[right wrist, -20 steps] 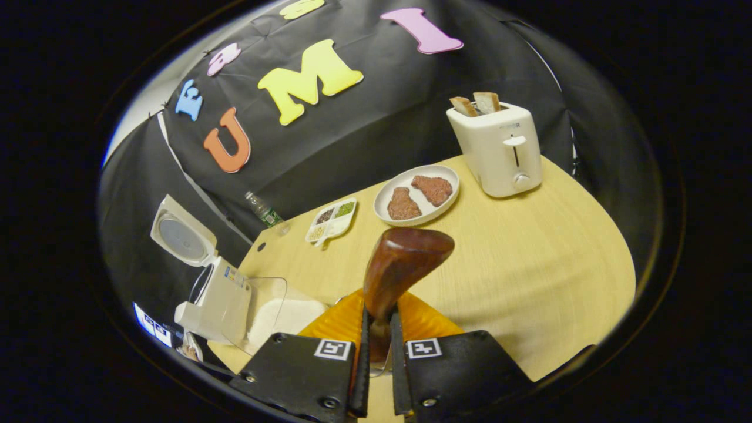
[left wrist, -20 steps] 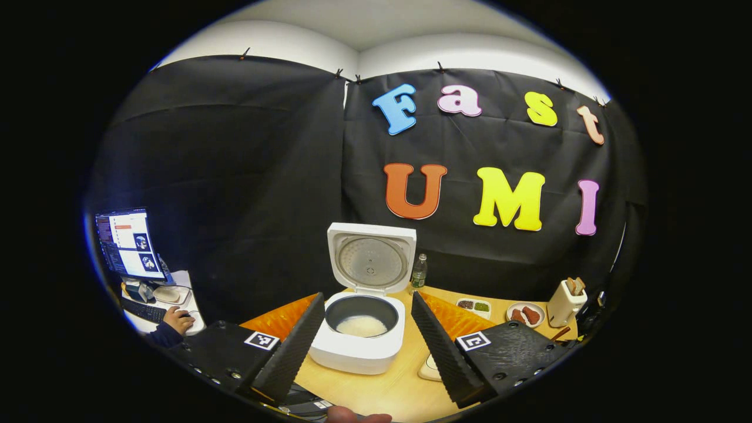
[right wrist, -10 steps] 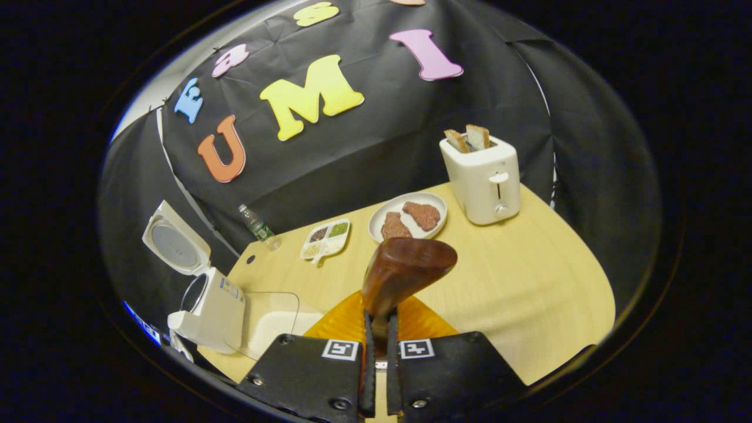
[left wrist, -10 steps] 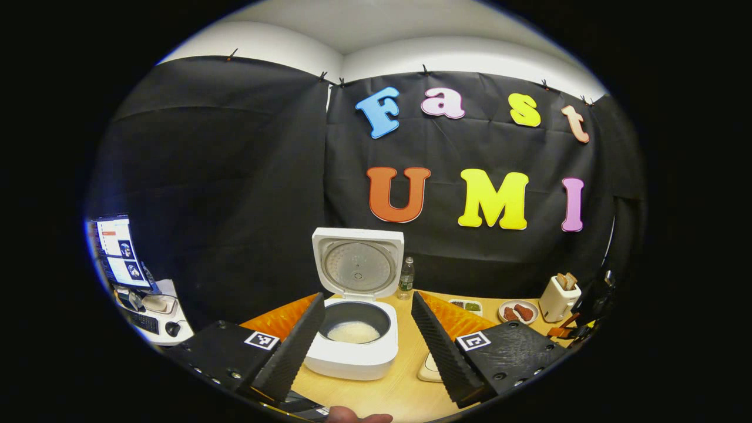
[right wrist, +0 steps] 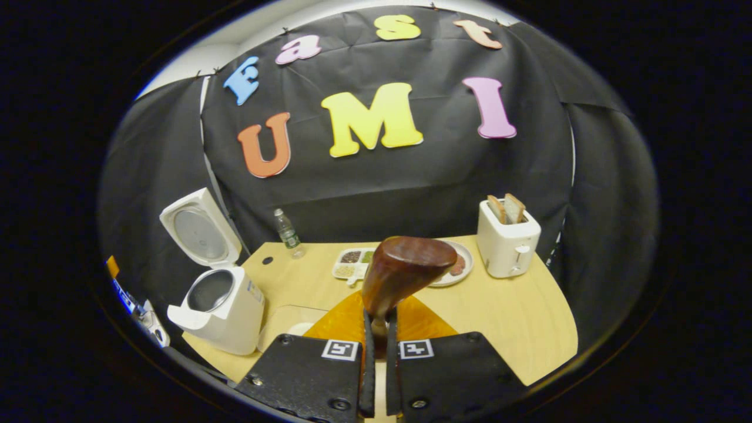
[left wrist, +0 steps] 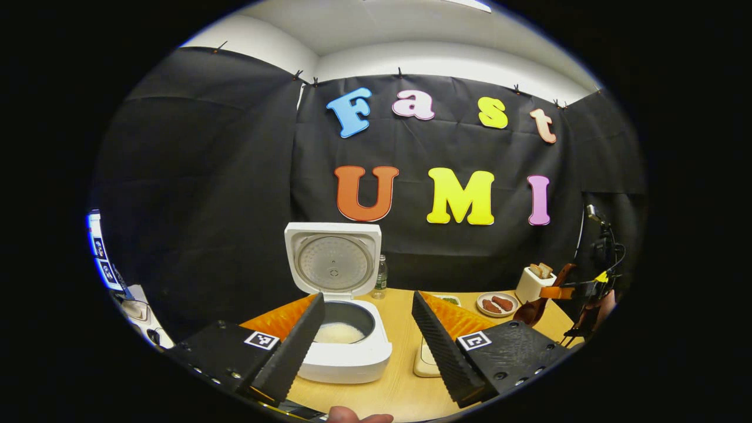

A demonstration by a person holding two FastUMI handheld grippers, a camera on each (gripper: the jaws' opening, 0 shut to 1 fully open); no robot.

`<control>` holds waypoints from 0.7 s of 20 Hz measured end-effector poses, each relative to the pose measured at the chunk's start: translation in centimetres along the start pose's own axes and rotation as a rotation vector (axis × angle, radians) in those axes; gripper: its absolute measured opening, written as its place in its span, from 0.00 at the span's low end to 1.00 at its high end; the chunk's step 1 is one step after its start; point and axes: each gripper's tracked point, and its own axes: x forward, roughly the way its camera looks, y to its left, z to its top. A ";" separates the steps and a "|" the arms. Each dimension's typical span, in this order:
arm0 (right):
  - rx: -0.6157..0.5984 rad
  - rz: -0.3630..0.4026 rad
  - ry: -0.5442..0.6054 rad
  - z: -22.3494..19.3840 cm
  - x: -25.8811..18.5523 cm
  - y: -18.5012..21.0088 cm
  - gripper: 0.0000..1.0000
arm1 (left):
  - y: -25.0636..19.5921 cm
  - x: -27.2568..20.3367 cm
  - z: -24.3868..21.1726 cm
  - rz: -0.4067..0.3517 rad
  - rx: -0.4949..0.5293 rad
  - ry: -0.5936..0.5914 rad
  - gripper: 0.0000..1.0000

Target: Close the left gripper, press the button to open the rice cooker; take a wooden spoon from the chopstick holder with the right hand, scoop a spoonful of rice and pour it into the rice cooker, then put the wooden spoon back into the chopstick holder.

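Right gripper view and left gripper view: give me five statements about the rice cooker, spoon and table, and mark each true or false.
1. The rice cooker has its lid raised. True.
2. The right hand-held gripper is shut on the wooden spoon. True.
3. The left hand-held gripper is closed. False: its fingers stand wide apart.
4. The toaster is empty. False: two bread slices stick out of its top.
5. A water bottle stands at the table's back edge. True.
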 end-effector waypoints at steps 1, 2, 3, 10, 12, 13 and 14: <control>-0.022 0.005 0.009 -0.5 0.5 1.7 0.12 | 0.6 -0.2 -0.2 -0.007 -0.003 0.001 0.95; -0.048 0.004 0.015 -1.1 1.1 3.1 0.12 | 1.2 -0.5 -0.4 -0.012 -0.008 0.006 0.95; -0.078 -0.001 0.026 -1.9 1.8 4.5 0.12 | 2.0 -0.8 -0.7 -0.014 -0.014 0.012 0.95; -0.340 -0.123 0.112 -9.7 7.1 7.8 0.12 | 8.6 -2.3 -3.1 0.028 -0.029 0.082 0.94; -0.438 -0.181 0.110 -10.5 7.8 7.6 0.12 | 10.0 -2.4 -3.8 0.040 -0.026 0.100 0.94; -0.487 -0.205 0.112 -11.1 7.9 7.5 0.12 | 10.6 -2.4 -4.2 0.043 -0.028 0.114 0.94; -0.529 -0.222 0.110 -11.6 8.2 7.8 0.12 | 11.0 -2.4 -4.5 0.043 -0.034 0.127 0.94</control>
